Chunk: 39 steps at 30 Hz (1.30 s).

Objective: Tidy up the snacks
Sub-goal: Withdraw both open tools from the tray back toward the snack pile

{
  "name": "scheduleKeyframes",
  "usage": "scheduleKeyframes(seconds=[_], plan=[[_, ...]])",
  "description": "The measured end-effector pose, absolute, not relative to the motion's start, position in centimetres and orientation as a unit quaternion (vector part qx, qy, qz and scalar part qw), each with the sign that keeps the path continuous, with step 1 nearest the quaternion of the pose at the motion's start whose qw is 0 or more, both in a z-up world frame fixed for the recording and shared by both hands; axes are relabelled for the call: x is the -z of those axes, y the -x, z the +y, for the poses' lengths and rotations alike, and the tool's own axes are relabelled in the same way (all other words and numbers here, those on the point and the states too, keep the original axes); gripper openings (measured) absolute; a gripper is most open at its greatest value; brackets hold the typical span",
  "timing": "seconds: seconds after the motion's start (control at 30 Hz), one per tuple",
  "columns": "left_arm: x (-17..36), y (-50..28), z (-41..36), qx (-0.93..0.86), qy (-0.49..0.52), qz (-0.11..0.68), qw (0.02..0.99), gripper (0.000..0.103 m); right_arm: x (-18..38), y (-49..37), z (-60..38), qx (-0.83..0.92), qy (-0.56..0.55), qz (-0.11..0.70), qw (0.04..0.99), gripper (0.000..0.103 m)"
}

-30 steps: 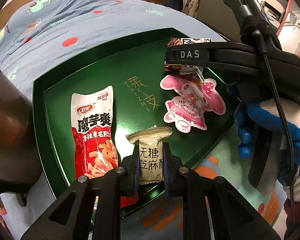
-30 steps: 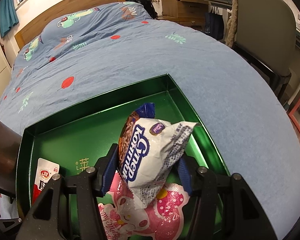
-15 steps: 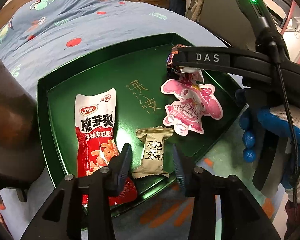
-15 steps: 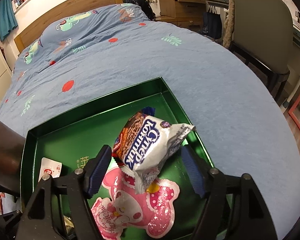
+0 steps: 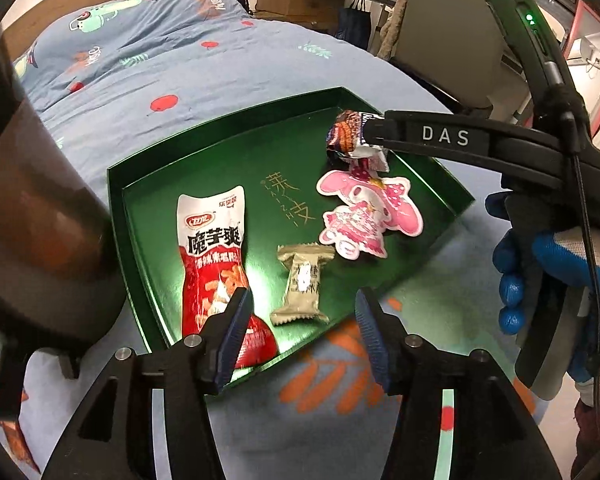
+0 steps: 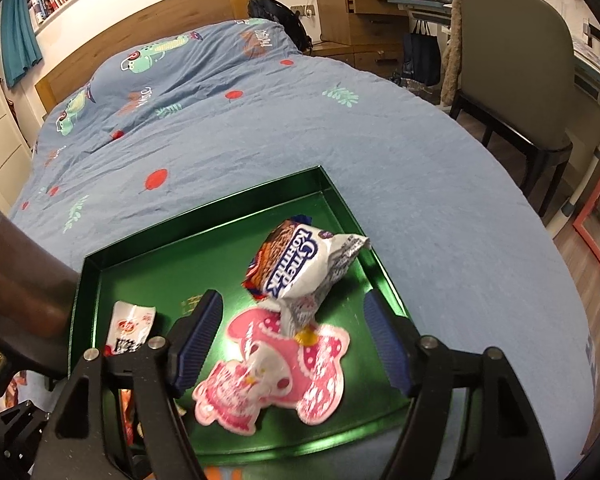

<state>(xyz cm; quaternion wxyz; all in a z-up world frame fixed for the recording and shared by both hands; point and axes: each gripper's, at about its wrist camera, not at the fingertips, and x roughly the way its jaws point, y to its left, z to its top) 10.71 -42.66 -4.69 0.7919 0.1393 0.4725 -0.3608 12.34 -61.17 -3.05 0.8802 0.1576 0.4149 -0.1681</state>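
Observation:
A green tray (image 5: 148,264) (image 6: 204,224) lies on the blue bedspread. In it lie a red and white snack pack (image 5: 214,256) (image 6: 130,328), a small beige sesame candy (image 5: 304,284), a pink cartoon-shaped pack (image 5: 366,216) (image 6: 276,368) and a white and blue wafer pack (image 6: 300,264) (image 5: 348,132) that leans on the pink pack. My left gripper (image 5: 300,332) is open and empty, just behind the beige candy. My right gripper (image 6: 292,340) is open and empty over the pink pack, behind the wafer pack.
The bedspread (image 6: 228,120) stretches far beyond the tray. A dark brown object (image 5: 32,216) looms at the left. A grey chair (image 6: 516,76) and wooden furniture (image 6: 352,12) stand past the bed's right edge. A blue-gloved hand (image 5: 548,276) holds the right gripper.
Both grippers opened and drew back. The left let go of the beige candy, which now lies in the tray. The right released the wafer pack, which dropped onto the pink pack.

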Motion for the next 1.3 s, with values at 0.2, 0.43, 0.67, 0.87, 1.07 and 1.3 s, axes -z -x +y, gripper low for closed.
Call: scheduleKeyframes(seconds=[0.2,0.43,0.67,0.87,1.07,1.3], plan=[[3.6,-8.6,-41.3,0.373,-0.141,0.473,0.786,0.049,1.9,-10.5,-60.0,0.164,-0.159,0.412,0.882,0.103],[2.6,-7.0,-38.6,0.367,-0.132,0.474,0.790,0.054,0.8,-8.2,-58.1,0.159,-0.149,0.414,0.884,0.103],[2.0,-5.5,-35.9,0.353,-0.134,0.470,0.798,0.054,-0.2,-6.0,-56.2,0.150,-0.147,0.414,0.886,0.103],[1.6,-4.6,-33.2,0.340,-0.130,0.468,0.805,0.054,-0.9,-4.6,-53.8,0.133,-0.138,0.418,0.888,0.103],[1.5,-4.1,-30.9,0.324,-0.128,0.468,0.812,0.054,-1.3,-3.6,-51.6,0.113,-0.136,0.419,0.890,0.103],[1.4,-3.7,-28.0,0.303,-0.119,0.467,0.822,0.054,-1.7,-2.5,-49.3,0.093,-0.137,0.419,0.893,0.103]])
